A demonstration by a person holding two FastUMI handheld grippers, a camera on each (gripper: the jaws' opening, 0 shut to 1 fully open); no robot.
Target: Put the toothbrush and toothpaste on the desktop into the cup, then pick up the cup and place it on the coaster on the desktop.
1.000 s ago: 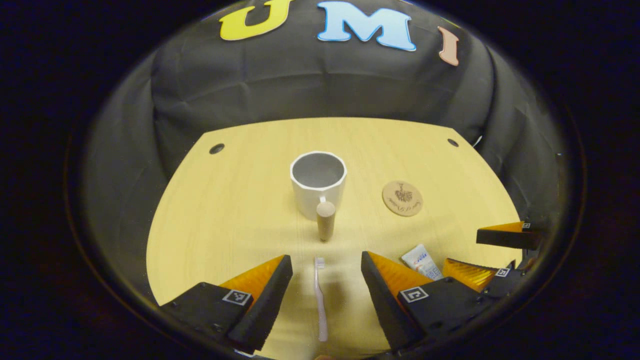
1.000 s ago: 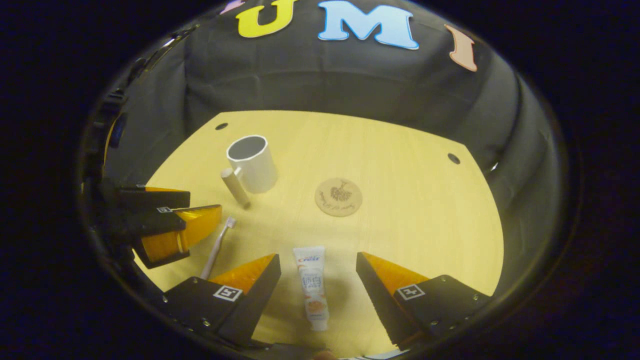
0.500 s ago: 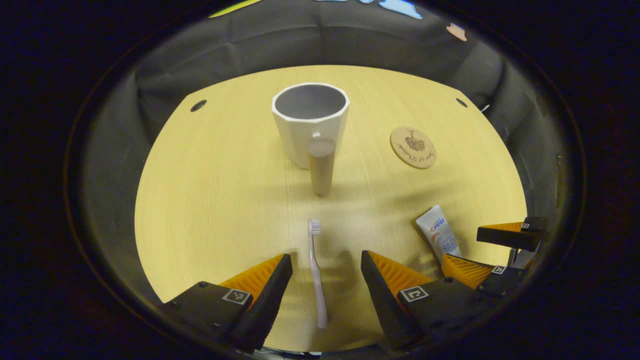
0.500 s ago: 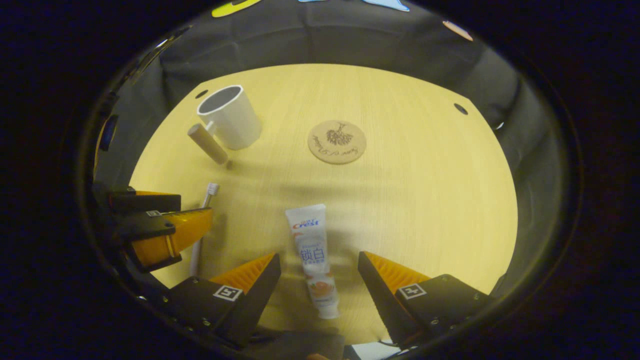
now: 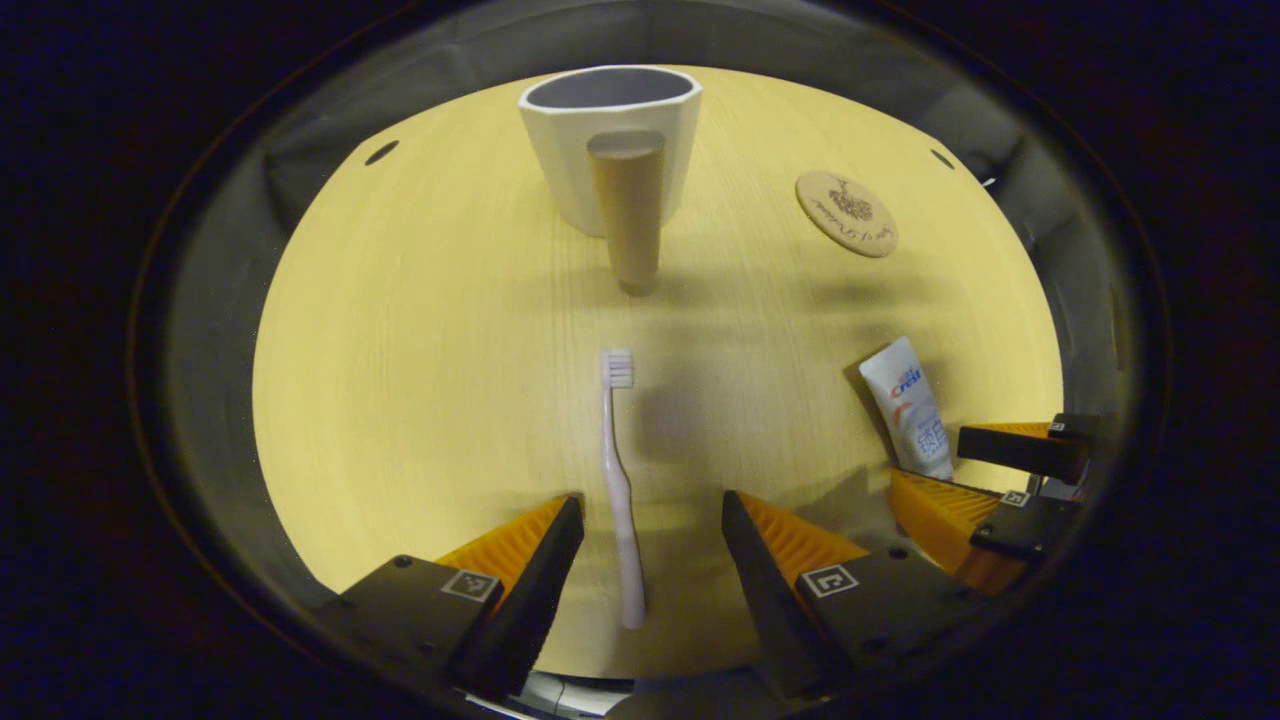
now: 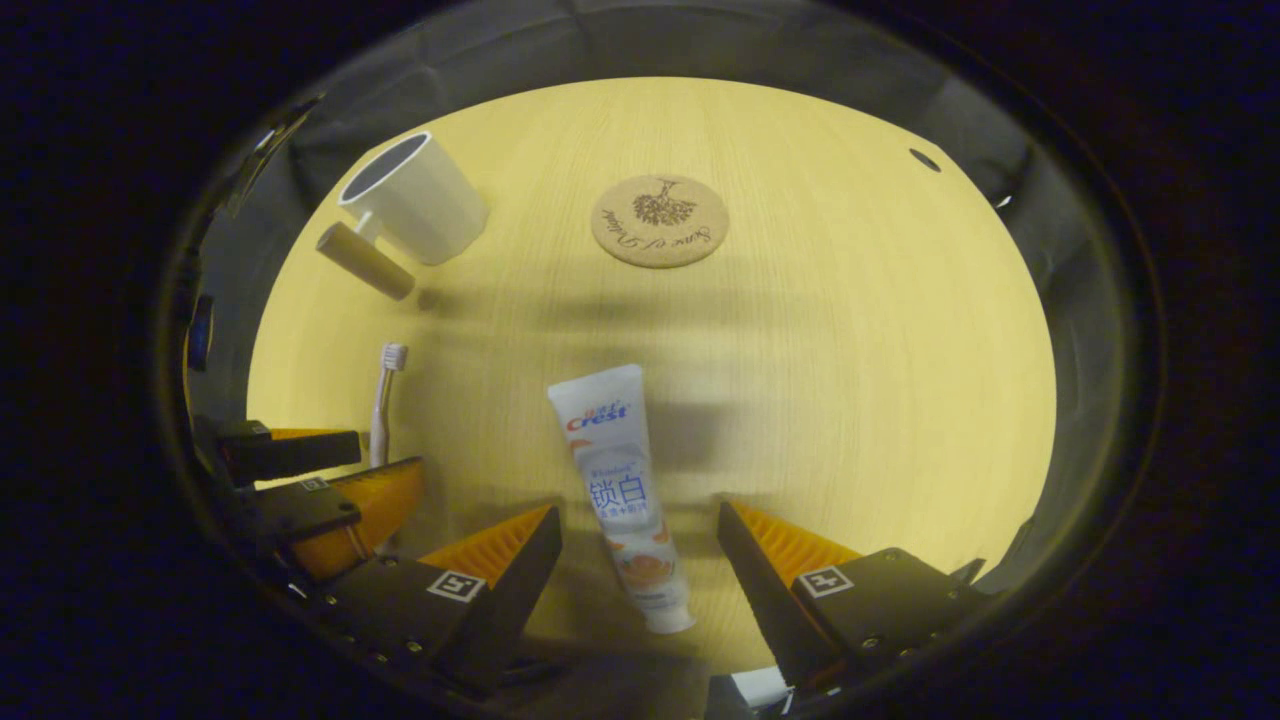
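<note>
Both grippers have come down lower over the bench [image 5: 400, 350] than they were a moment ago, so the things on it look bigger and nearer now. In the left gripper view, the left gripper [image 5: 652, 520] has its fingers spread wide apart, and the toothbrush [image 5: 618, 480] lies flat between them with its bristle end pointing away toward the cup [image 5: 610, 140]. In the right gripper view, the right gripper [image 6: 640, 530] is spread wide too, and the toothpaste [image 6: 620, 495] lies flat between its fingers, a bit slanted. Neither one is touching its thing yet, as far as I can tell, since the low end of each is partly hidden. The cup stands empty at the far side of the bench, with its wooden handle [image 5: 628, 210] facing the left gripper, and the coaster [image 6: 659, 221] sits bare, well apart from it. This looks like the start: both grippers are lined up to grab, and nothing is in the cup so far.
</note>
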